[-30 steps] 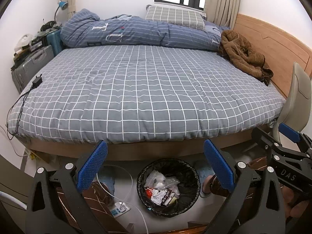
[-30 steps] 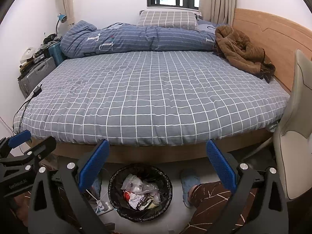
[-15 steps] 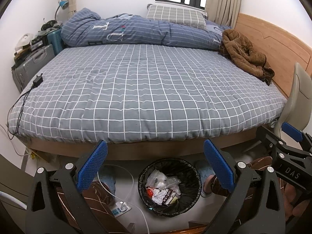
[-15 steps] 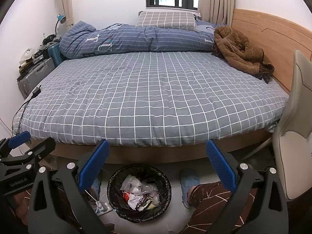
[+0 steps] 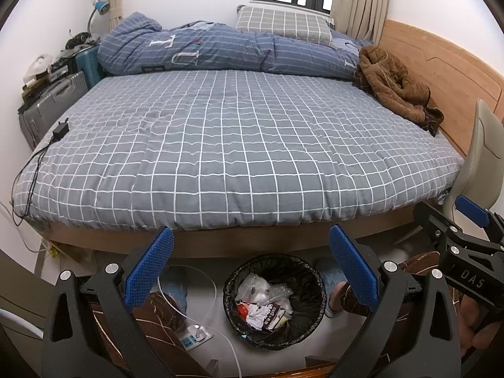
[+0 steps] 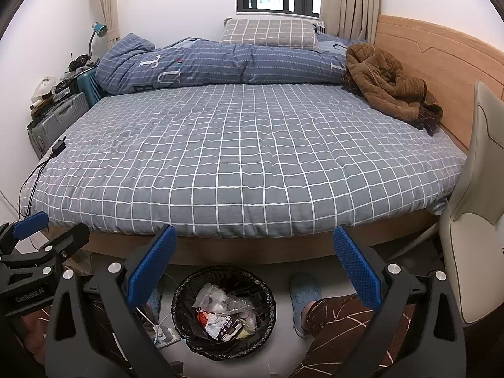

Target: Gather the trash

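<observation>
Trash: crumpled wrappers and clear film lie in the bin point(image 5: 274, 299), which stands on the floor at the foot of the bed point(image 5: 233, 145), between the person's slippered feet.
Bin: black liner folded over the rim, roughly half full; it sits below both tools, nearer the left one in the right wrist view point(image 6: 224, 312).
Left gripper point(image 5: 251, 264): blue pads wide apart, nothing between them, held above the bin and pointing over the bed.
Right gripper point(image 6: 254, 266): pads likewise spread and empty, level with its partner just beside it.
Loose trash: none shows on the checked bedspread or on the visible floor; the task looks close to done or between pieces.
Not trash: brown jacket point(image 5: 398, 86) by the headboard, charger point(image 5: 60, 132) and its black cord at the bed's left edge, power strip point(image 5: 195, 337) with white cable beside the bin.
Doing it well: scan floor and bed edges before reaching; if the bag is next, pinch the liner rim at opposite sides, one tool each, and lift straight so nothing spills.
Risk: the white cable runs just beside the bin and could snag on a lifted bag.
Chair point(image 6: 472, 220): crowds the right side, leaving that arm little room.
</observation>
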